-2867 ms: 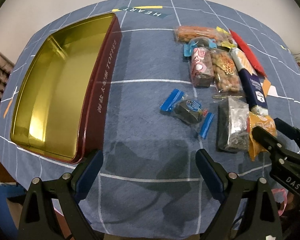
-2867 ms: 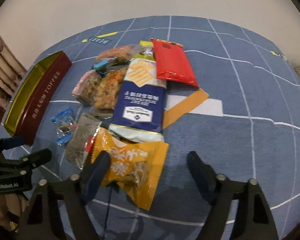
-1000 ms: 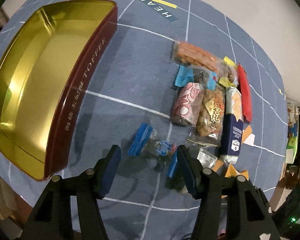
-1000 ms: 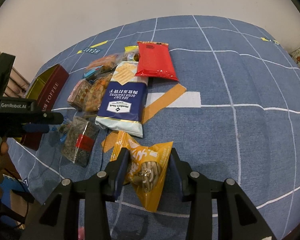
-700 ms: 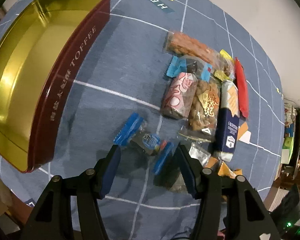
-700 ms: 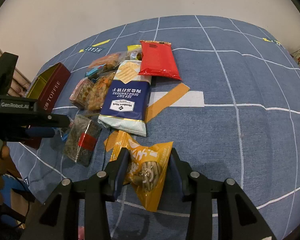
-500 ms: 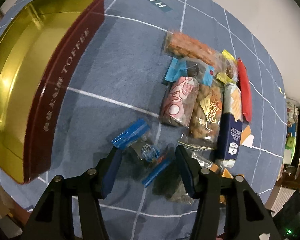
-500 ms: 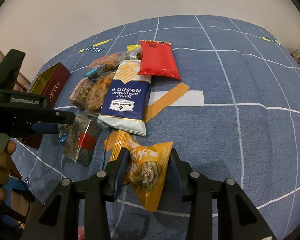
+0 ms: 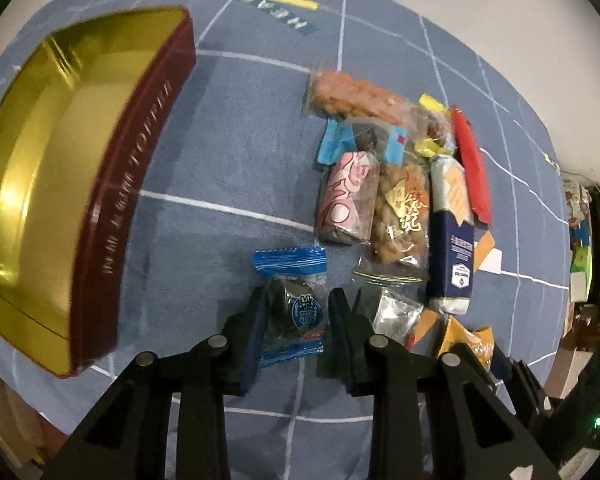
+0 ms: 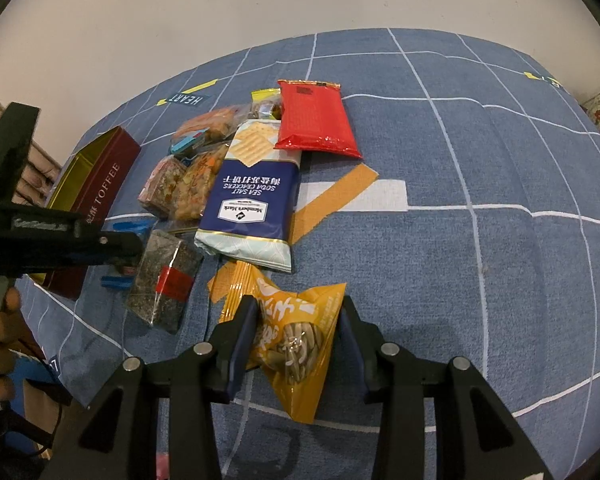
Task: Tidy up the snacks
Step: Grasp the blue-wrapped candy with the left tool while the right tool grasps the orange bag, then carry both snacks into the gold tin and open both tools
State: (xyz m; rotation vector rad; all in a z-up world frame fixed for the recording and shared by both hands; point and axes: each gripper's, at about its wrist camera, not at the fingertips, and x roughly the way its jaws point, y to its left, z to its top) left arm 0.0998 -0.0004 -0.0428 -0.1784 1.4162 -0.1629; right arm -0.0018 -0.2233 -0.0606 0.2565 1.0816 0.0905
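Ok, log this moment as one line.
left gripper: jaws closing on blue-wrapped candy | right gripper: gripping yellow snack bag | toffee tin: empty

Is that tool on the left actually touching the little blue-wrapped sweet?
Touching. The left wrist view shows the left gripper with both jaws closing against the sides of the blue-wrapped sweet, no gap visible.

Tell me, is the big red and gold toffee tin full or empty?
Empty as far as it shows: the red and gold toffee tin shows only bare shiny gold inside, with no lid on it. All visible snacks lie outside it.
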